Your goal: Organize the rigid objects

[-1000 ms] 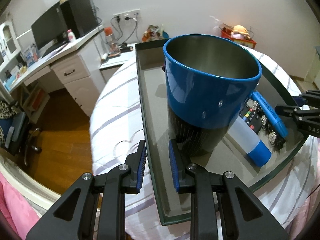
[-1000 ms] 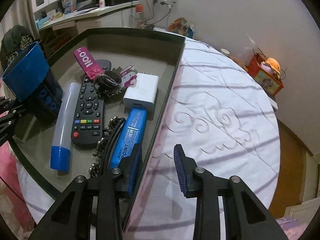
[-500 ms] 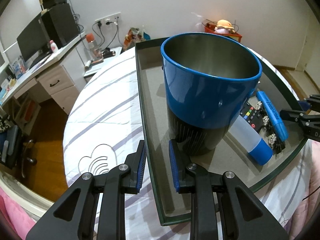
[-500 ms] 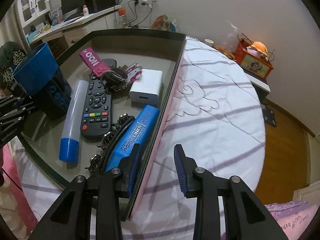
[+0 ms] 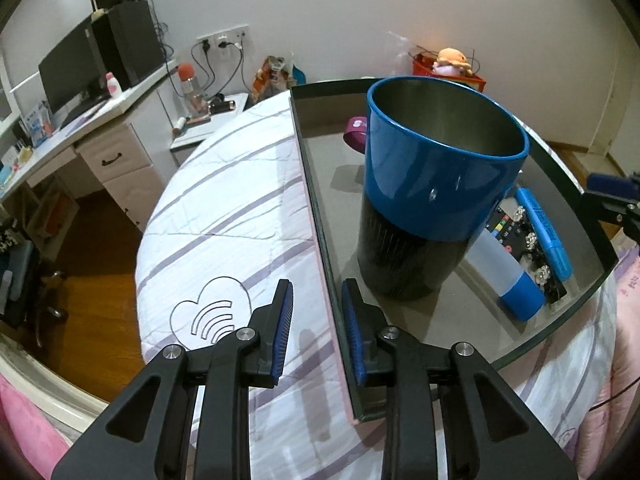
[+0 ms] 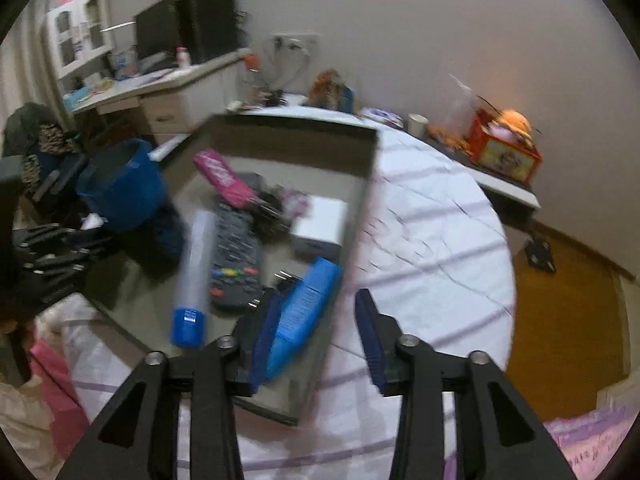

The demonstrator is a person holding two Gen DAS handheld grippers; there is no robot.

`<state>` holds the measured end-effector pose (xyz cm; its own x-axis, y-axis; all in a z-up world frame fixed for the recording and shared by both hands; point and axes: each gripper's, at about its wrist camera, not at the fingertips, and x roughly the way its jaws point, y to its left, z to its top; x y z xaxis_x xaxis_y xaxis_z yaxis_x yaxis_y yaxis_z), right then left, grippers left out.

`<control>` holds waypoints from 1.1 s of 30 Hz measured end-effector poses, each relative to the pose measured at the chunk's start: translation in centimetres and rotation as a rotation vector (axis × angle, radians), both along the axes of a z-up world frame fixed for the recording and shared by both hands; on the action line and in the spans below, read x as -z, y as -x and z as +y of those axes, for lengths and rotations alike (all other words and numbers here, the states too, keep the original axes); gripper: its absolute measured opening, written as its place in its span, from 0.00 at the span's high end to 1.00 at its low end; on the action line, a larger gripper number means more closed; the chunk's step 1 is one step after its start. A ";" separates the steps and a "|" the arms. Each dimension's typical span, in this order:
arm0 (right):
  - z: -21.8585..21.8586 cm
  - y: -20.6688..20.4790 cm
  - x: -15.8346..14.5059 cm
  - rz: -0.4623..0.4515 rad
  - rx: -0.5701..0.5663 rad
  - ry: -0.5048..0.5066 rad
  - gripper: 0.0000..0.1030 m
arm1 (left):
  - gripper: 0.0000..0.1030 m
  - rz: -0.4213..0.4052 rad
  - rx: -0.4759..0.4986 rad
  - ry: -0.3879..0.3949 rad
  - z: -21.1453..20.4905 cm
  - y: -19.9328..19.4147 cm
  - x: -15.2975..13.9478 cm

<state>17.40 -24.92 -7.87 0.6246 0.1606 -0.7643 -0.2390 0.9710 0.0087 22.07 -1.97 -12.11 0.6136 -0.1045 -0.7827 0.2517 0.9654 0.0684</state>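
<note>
A dark rectangular tray [image 5: 312, 184] lies on the bed. It holds a blue steel cup [image 5: 436, 184], a white tube with a blue cap [image 5: 508, 276], a black remote [image 6: 236, 256], a blue marker pack [image 6: 308, 304], a white charger [image 6: 320, 224], a pink tag [image 6: 224, 176] and keys [image 6: 272, 204]. My left gripper [image 5: 316, 300] straddles the tray's left wall. Its jaws are opening and the pads stand off the wall. My right gripper [image 6: 318, 304] straddles the tray's right wall [image 6: 360, 208]. Its jaws are also opening, clear of the wall, in a blurred view.
A white quilt [image 5: 232, 216] with purple stripes covers the bed under the tray. A desk [image 5: 92, 120] with a monitor stands at the far left over a wooden floor [image 6: 568, 312]. A red box [image 6: 504, 156] with a plush toy sits beyond the bed.
Both pairs of jaws have widened off the tray walls they were pinching. The right gripper has drawn back and upward, and its view is now blurred.
</note>
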 end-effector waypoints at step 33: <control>8.1 -6.5 2.6 0.164 -0.262 0.012 0.52 | 0.72 -0.046 0.013 0.018 0.5 1.3 -1.4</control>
<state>23.89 -16.84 -10.44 0.4308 0.2901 -0.8545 -0.4779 0.8766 0.0566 20.81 -1.49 -10.69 0.6475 -0.1262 -0.7515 0.2610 0.9633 0.0631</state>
